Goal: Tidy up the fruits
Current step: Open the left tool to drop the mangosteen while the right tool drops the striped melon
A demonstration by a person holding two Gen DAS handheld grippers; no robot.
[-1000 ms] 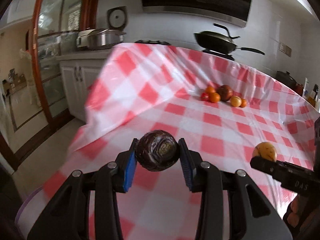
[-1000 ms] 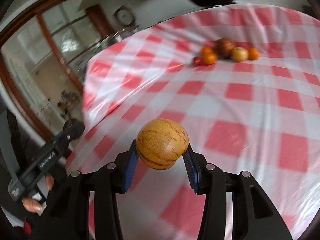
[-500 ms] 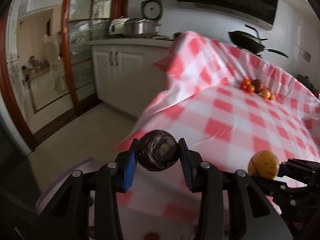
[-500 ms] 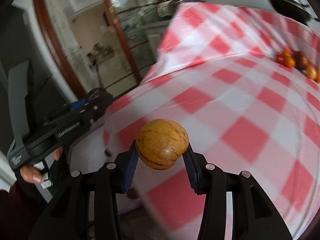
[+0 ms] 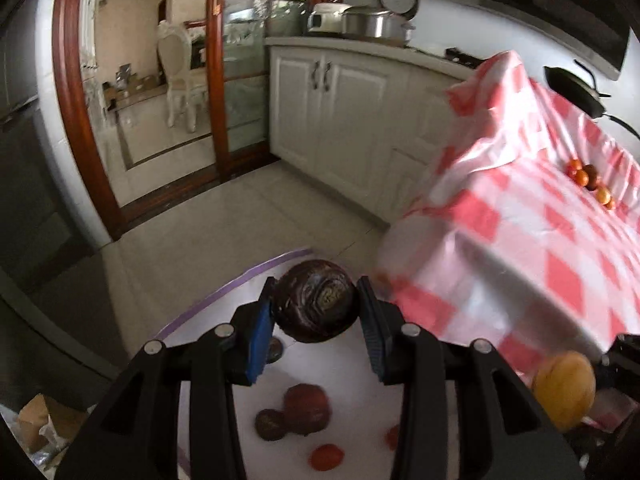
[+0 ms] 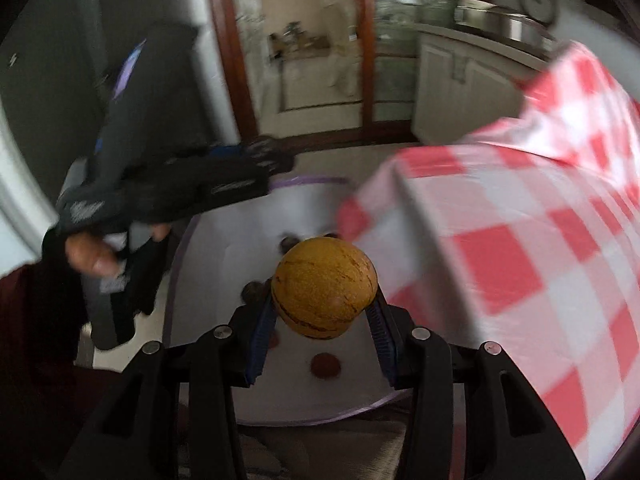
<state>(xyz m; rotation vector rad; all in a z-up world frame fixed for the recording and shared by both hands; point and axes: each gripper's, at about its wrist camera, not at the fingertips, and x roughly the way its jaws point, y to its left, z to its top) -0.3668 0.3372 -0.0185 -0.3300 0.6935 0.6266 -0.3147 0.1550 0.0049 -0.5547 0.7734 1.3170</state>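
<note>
My left gripper (image 5: 316, 300) is shut on a dark purple-brown round fruit (image 5: 316, 312). It hangs over a white round basin with a purple rim (image 5: 224, 292) that sits low beside the table. In the basin lie a dark red fruit (image 5: 307, 408), a small dark fruit (image 5: 272, 424) and small red fruits (image 5: 326, 456). My right gripper (image 6: 323, 300) is shut on a yellow-orange streaked round fruit (image 6: 324, 288), over the same basin (image 6: 176, 264). That yellow fruit (image 5: 564, 390) also shows at the lower right of the left wrist view.
A table under a red-and-white checked cloth (image 5: 540, 240) stands to the right, with several small orange and dark fruits (image 5: 588, 178) at its far side. White cabinets (image 5: 340, 120), a tiled floor (image 5: 200, 232) and a glass door lie beyond. A hand (image 6: 92, 256) holds the left gripper.
Both grippers have swung left off the checked table and down towards the white basin, each still gripping its fruit. The basin and the fruits in it have come into view.
</note>
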